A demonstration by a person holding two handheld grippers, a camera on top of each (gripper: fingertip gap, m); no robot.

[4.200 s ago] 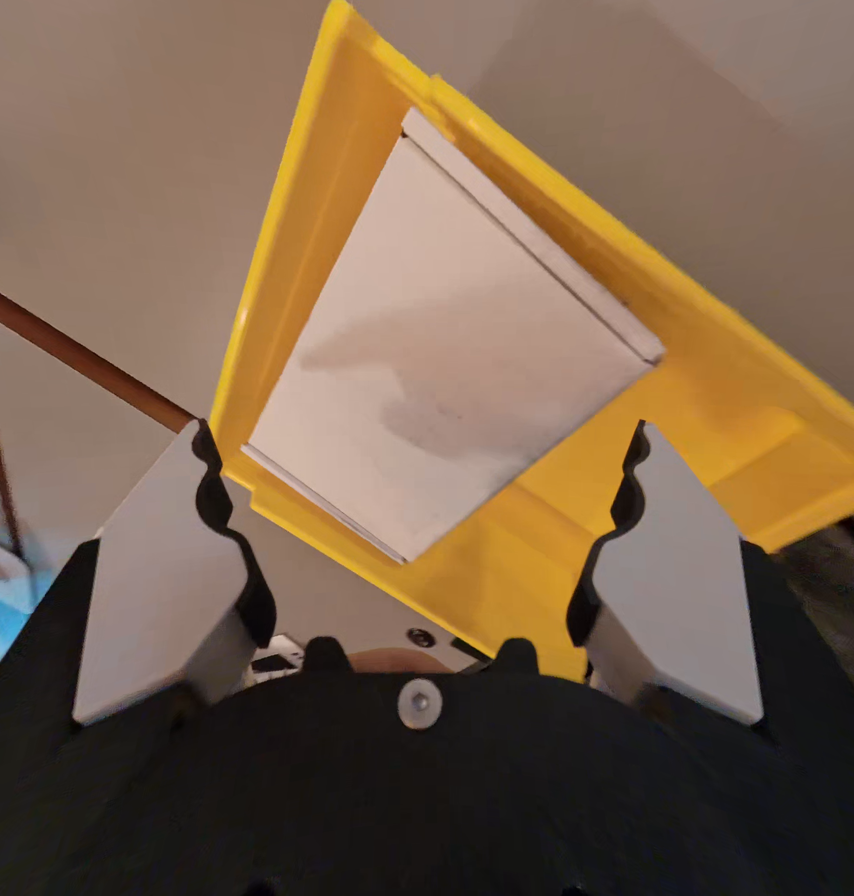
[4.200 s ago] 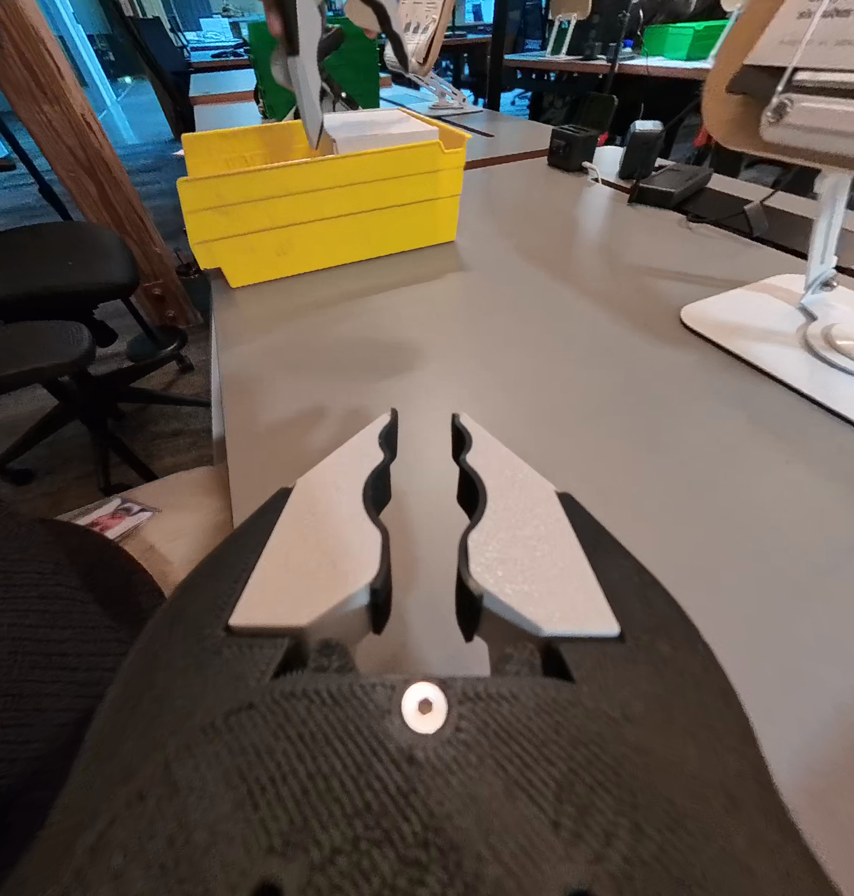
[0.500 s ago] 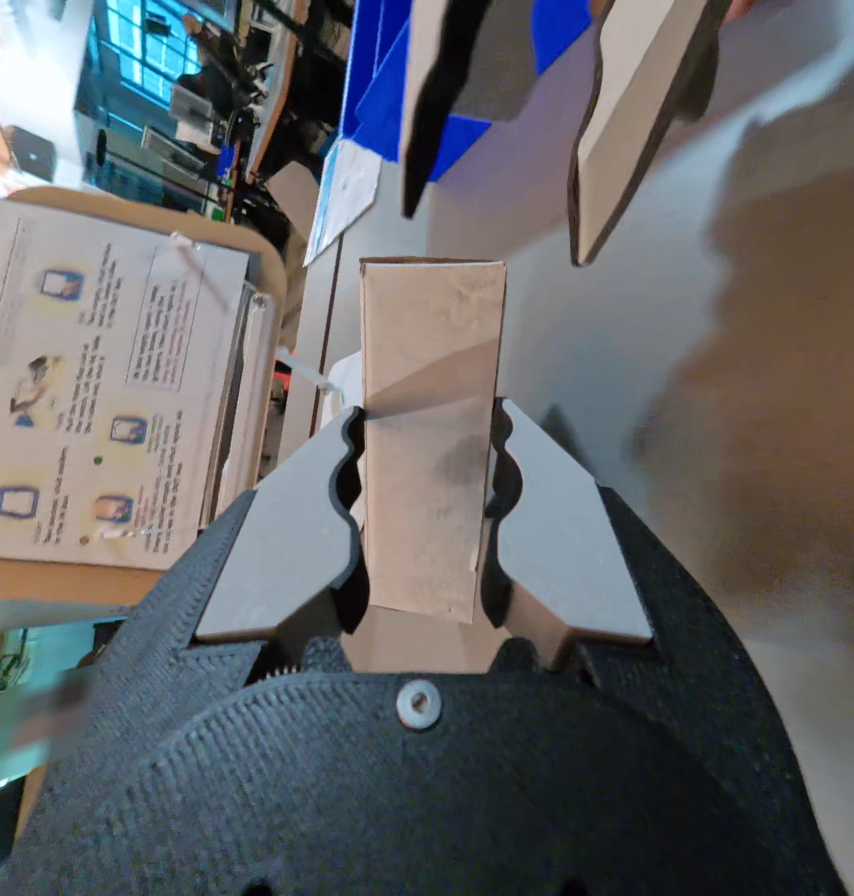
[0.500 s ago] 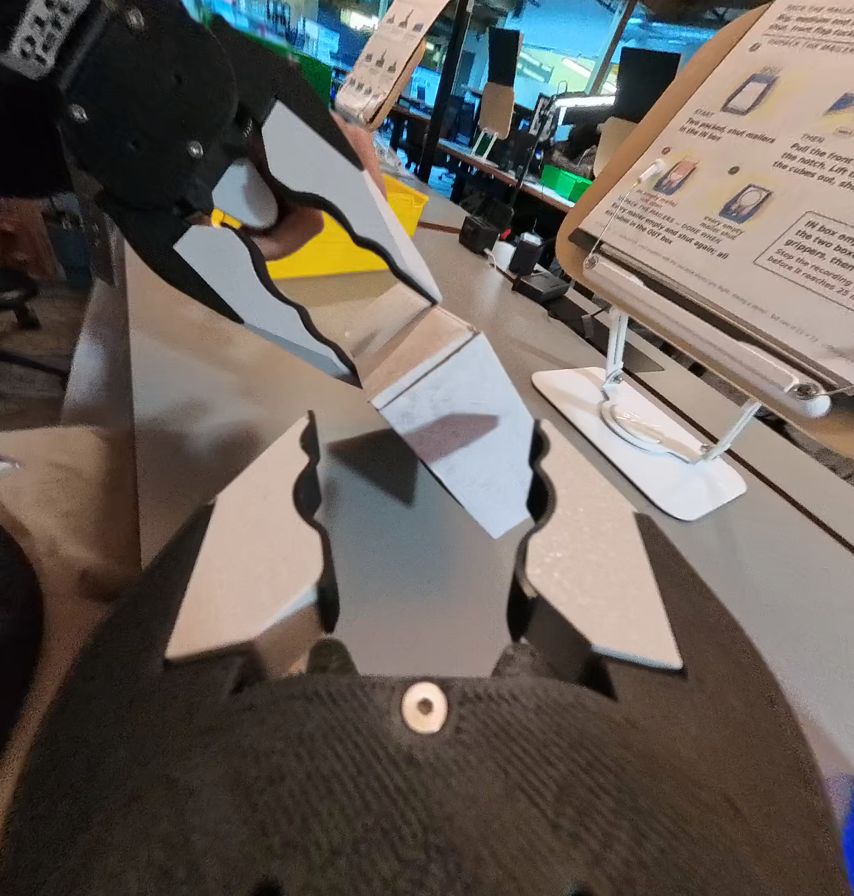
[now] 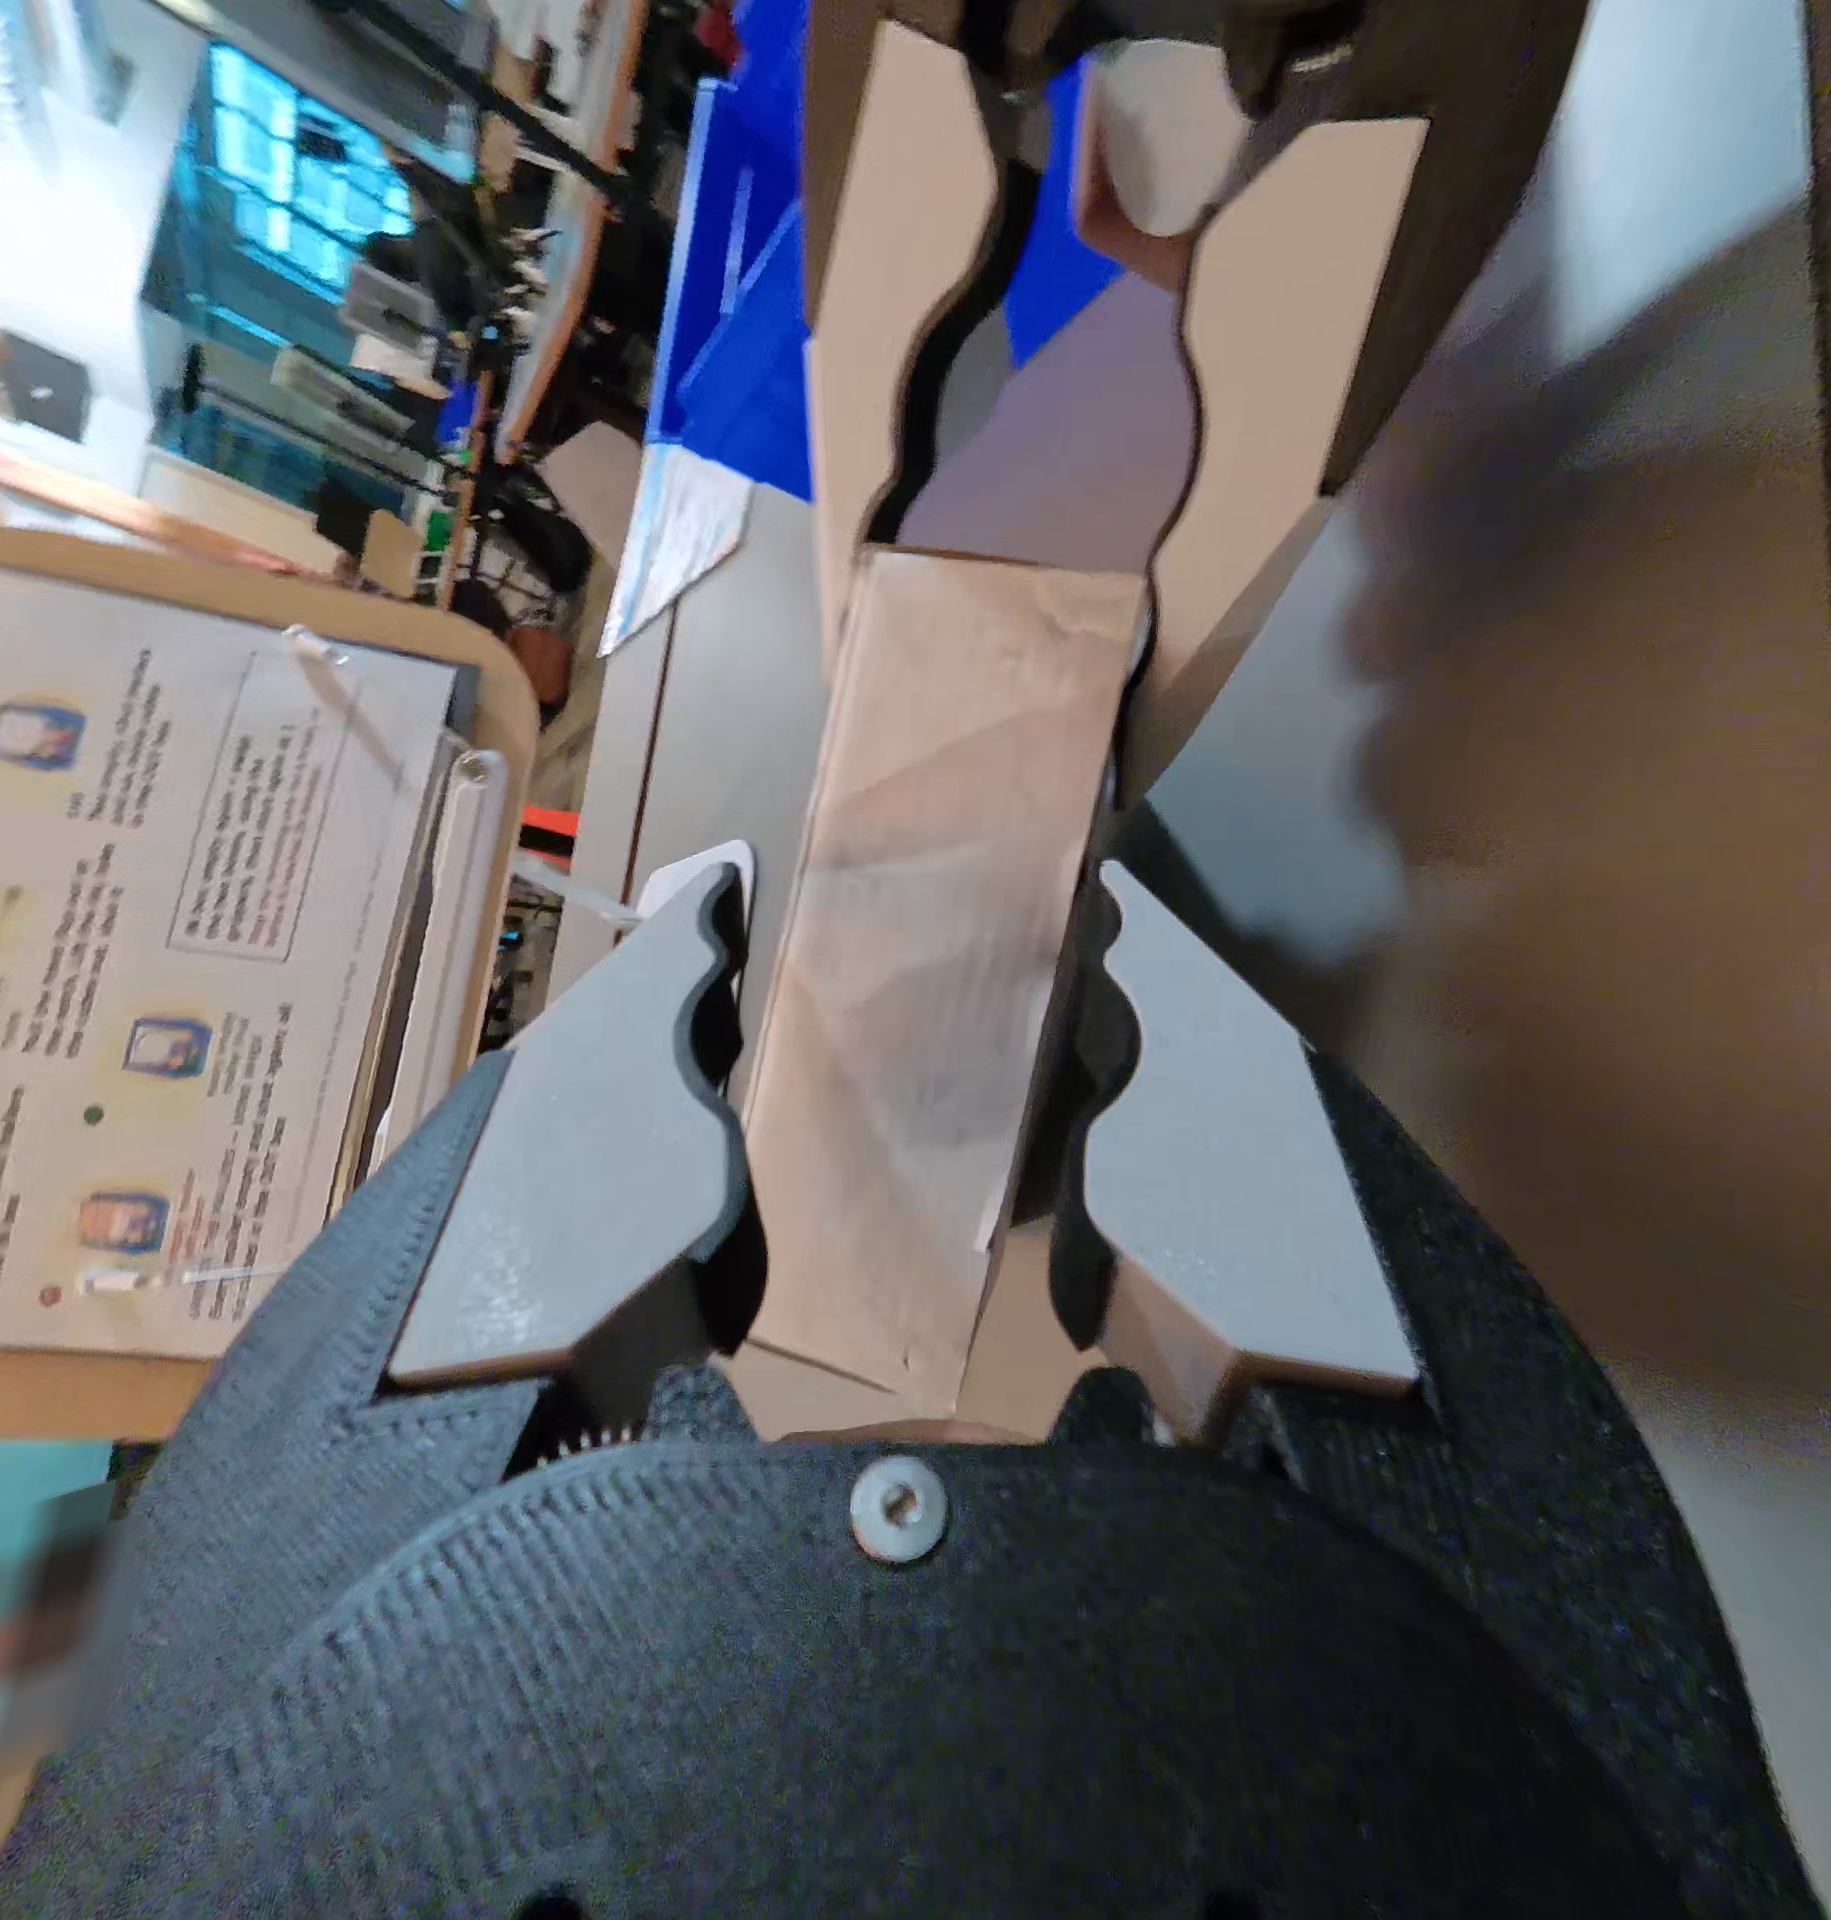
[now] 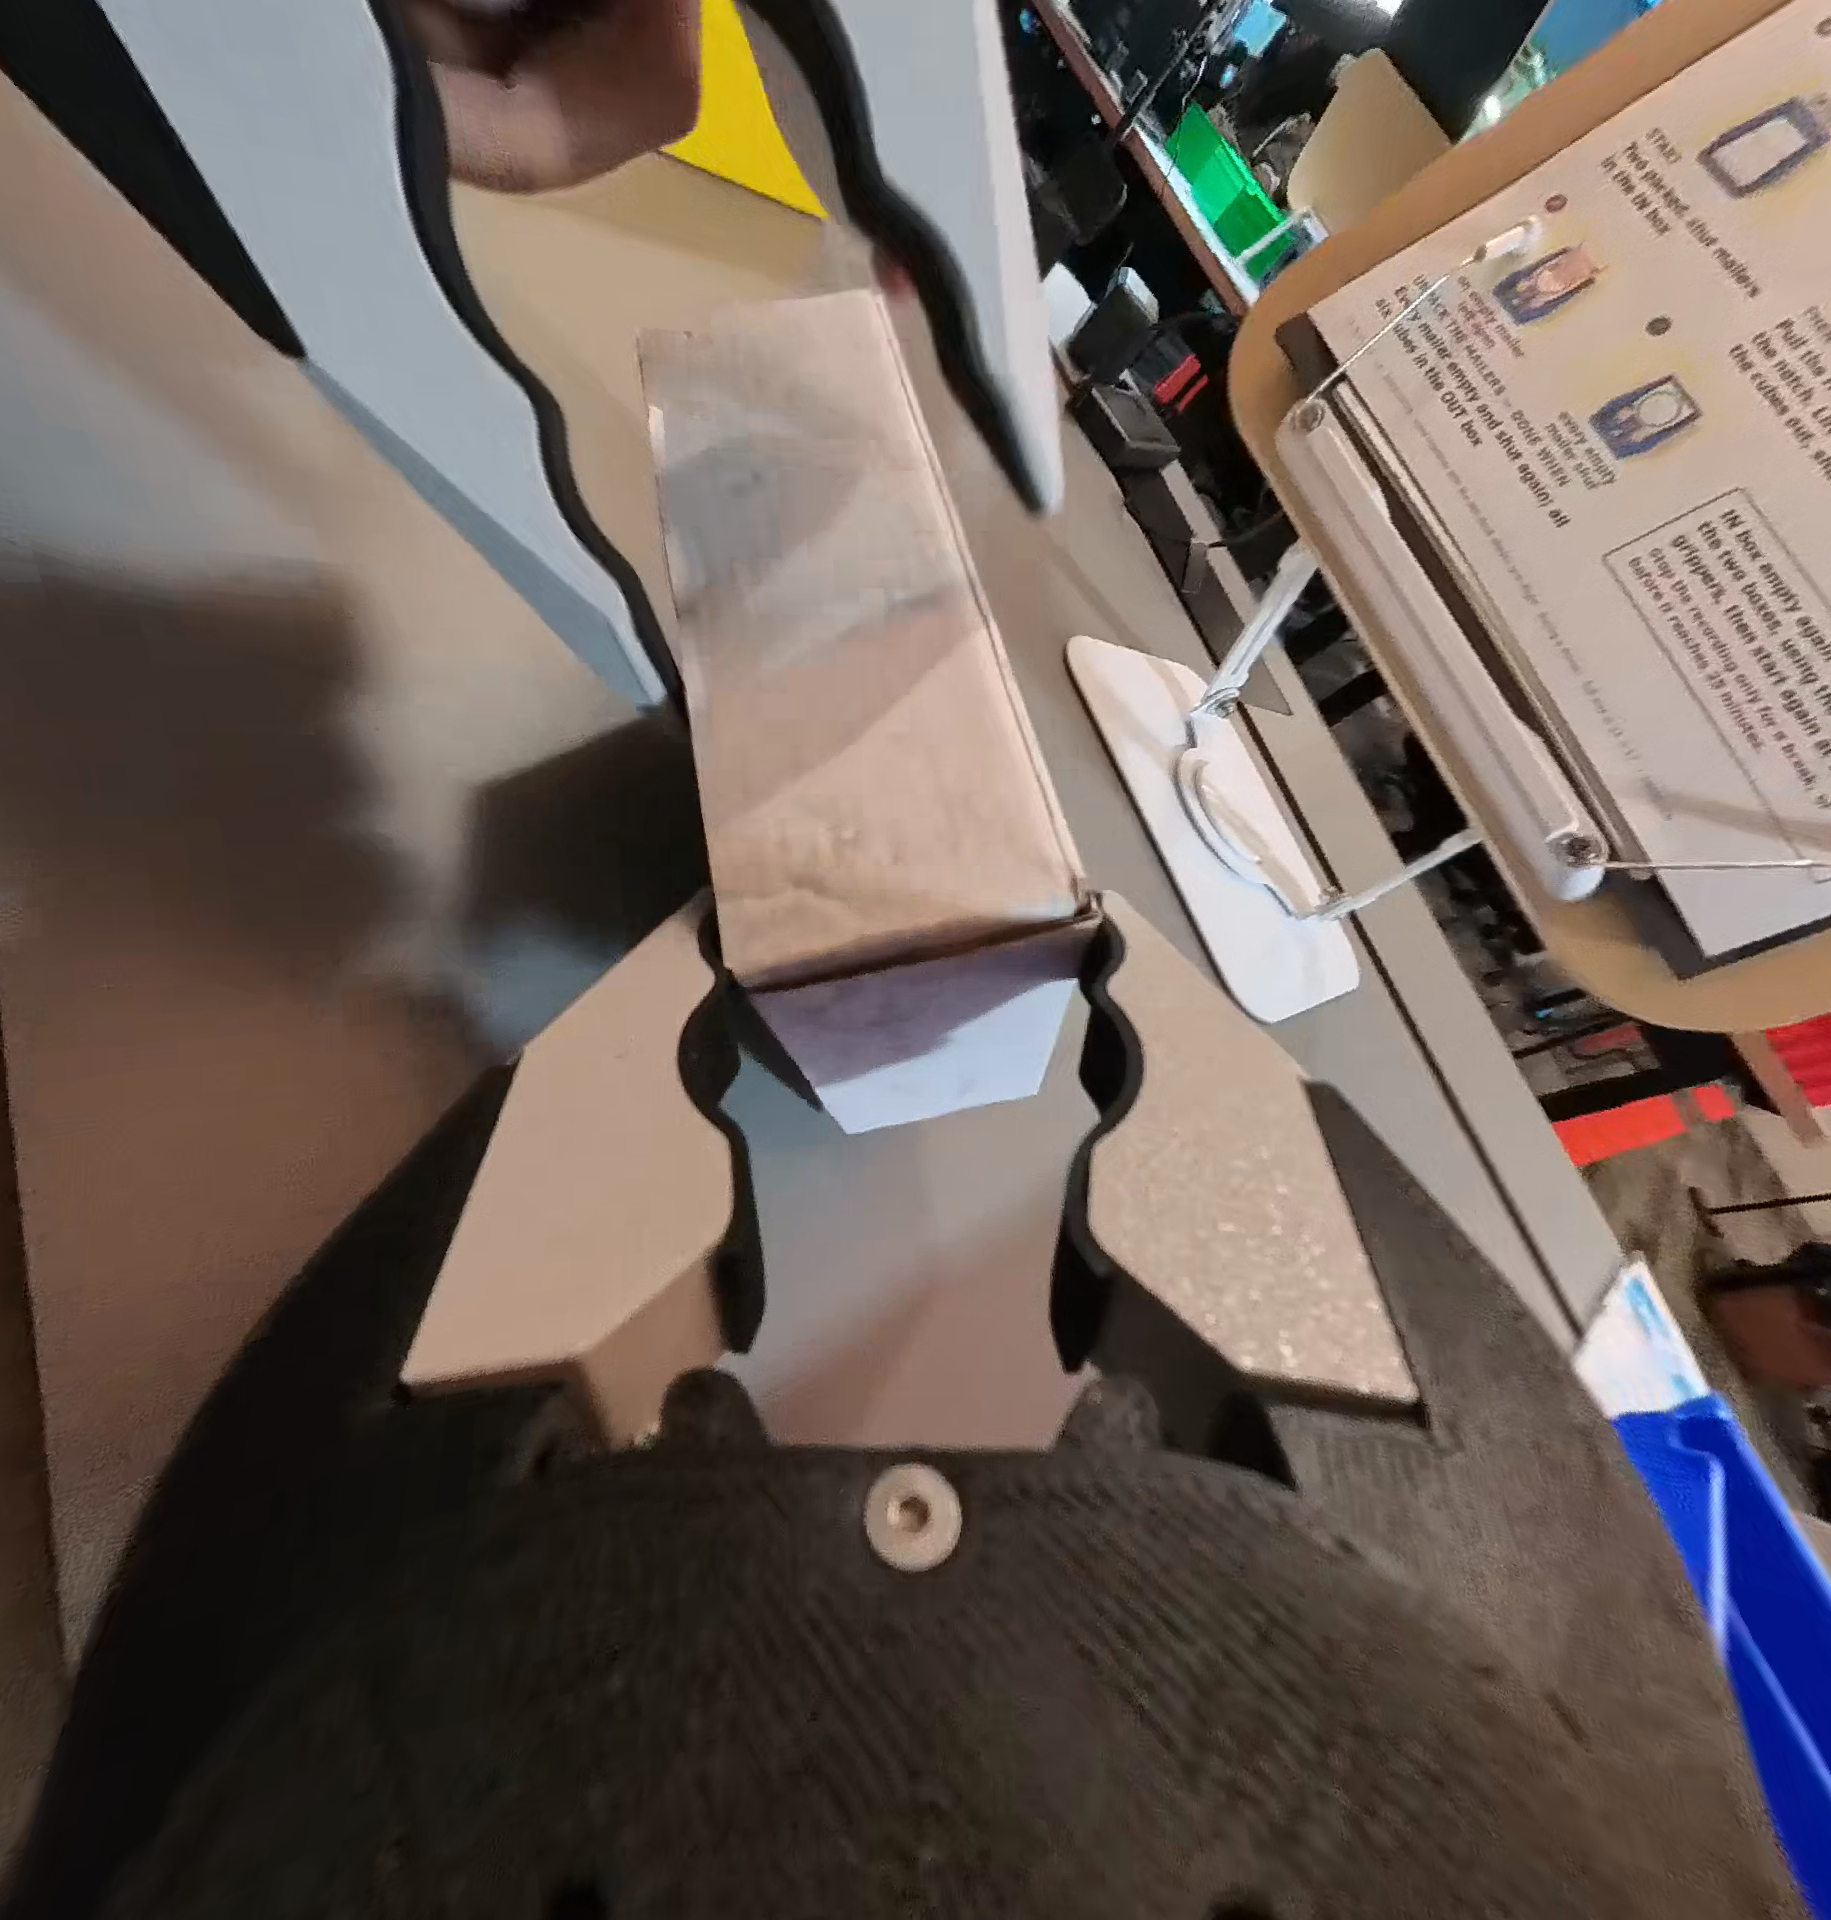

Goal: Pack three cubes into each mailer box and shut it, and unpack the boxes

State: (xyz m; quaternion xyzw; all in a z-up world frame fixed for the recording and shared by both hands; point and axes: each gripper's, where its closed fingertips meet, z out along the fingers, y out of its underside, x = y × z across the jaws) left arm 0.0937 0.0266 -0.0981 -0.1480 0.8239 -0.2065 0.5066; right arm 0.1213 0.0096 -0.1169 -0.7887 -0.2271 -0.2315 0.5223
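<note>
Between the fingers of the left hand-held gripper (image 5: pixel 916 987), a shut mailer box (image 5: pixel 932 956) is clamped by its narrow sides above the grey counter (image 5: pixel 1254 727). At the box's far end, the right hand-held gripper (image 6: pixel 906 940) has its fingertips against the end corners, jaws partly open. Beyond the box stands an instruction board (image 6: pixel 1638 540) on a white stand.

grey table (image 6: pixel 1004 1309) | instruction sheet on stand (image 6: pixel 1659 582) | blue bin (image 5: pixel 745 343)

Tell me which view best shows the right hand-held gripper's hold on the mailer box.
Right wrist view: the right hand-held gripper brackets the mailer box end at its fingertips. Left wrist view shows that gripper farther off, straddling the far end, contact unclear.
</note>
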